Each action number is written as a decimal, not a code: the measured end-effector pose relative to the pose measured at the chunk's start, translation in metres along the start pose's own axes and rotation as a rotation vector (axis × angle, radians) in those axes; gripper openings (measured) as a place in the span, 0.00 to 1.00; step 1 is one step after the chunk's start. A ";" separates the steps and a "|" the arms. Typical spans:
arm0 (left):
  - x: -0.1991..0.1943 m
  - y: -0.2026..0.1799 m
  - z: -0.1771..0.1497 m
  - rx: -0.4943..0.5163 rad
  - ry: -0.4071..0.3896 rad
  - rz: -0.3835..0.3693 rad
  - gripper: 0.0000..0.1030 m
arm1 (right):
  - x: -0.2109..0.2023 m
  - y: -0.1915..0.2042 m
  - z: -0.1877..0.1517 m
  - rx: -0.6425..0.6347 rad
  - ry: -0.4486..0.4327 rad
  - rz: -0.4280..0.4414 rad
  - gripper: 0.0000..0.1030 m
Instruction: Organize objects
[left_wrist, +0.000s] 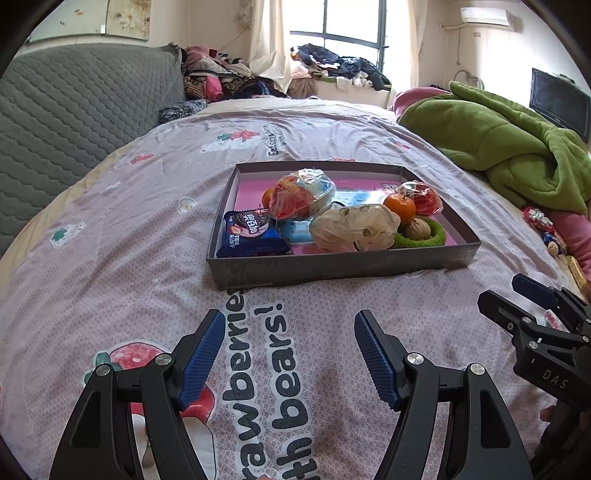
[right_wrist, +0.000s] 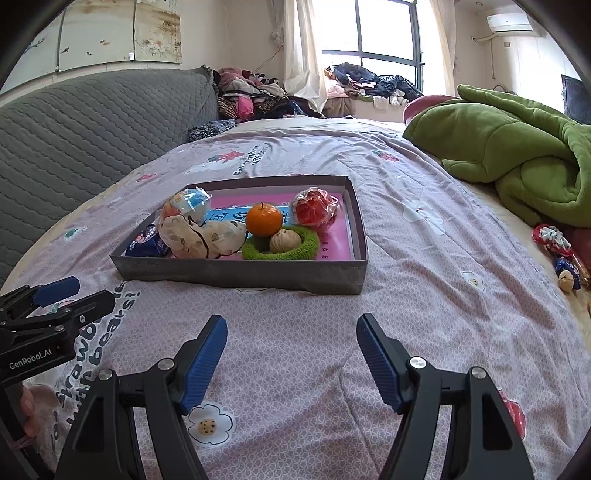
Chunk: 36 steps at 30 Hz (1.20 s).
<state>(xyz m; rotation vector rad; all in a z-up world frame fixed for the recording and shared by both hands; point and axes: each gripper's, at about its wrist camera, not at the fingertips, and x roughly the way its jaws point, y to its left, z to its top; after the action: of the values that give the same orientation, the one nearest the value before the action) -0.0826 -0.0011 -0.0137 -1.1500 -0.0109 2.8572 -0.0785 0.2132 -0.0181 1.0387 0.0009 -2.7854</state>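
Both the left gripper (left_wrist: 290, 325) and right gripper (right_wrist: 291, 328) hover wide-jawed, empty, short of the box (left_wrist: 332, 267); next, choose an item.

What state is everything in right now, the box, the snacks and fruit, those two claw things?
Shallow grey cardboard box: lidless, on the bed.
Orange tangerine: in the box, unwrapped.
Brown walnut: inside the green knitted ring.
Blue biscuit packet: sealed, in the box.
Red snack in clear wrapper: wrapped, in the box.
Left gripper: open, empty.
Right gripper: open, empty.
Green quilted blanket: rumpled.
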 end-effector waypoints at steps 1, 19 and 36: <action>0.001 0.000 0.000 -0.001 0.000 0.000 0.72 | 0.000 0.000 0.000 0.001 0.000 0.000 0.70; 0.005 0.004 -0.003 -0.017 0.013 -0.002 0.72 | 0.002 -0.001 -0.002 0.003 0.010 -0.003 0.70; 0.005 0.004 -0.002 -0.009 0.004 0.008 0.72 | 0.003 -0.003 -0.002 0.014 0.020 -0.007 0.70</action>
<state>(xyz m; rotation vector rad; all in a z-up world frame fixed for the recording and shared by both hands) -0.0852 -0.0043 -0.0186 -1.1602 -0.0188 2.8646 -0.0796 0.2156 -0.0215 1.0718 -0.0127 -2.7853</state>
